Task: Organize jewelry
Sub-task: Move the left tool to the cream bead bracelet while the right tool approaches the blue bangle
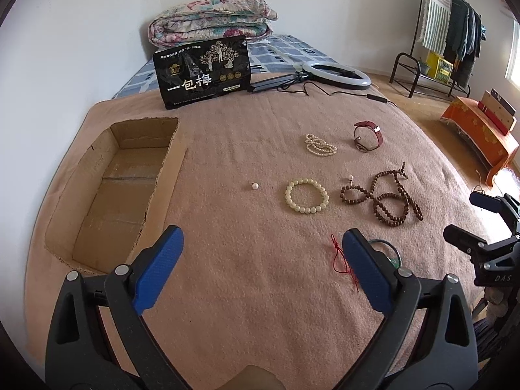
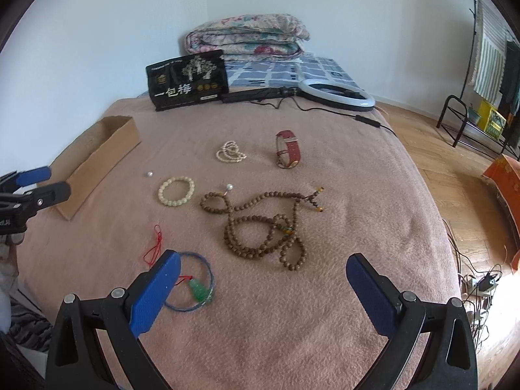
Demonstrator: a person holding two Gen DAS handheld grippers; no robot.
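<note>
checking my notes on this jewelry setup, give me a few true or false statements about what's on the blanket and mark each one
1. The open brown cardboard box holds several bracelets. False: it shows only its bare bottom.
2. The red-strap wristwatch stands on its edge on the pink blanket. True.
3. The left tool is shut on the cream round-bead bracelet. False: it is open, and the bracelet lies apart from it on the blanket.
4. The long brown wooden bead necklace lies in loose loops. True.
5. The right tool is open and holds nothing. True.
</note>
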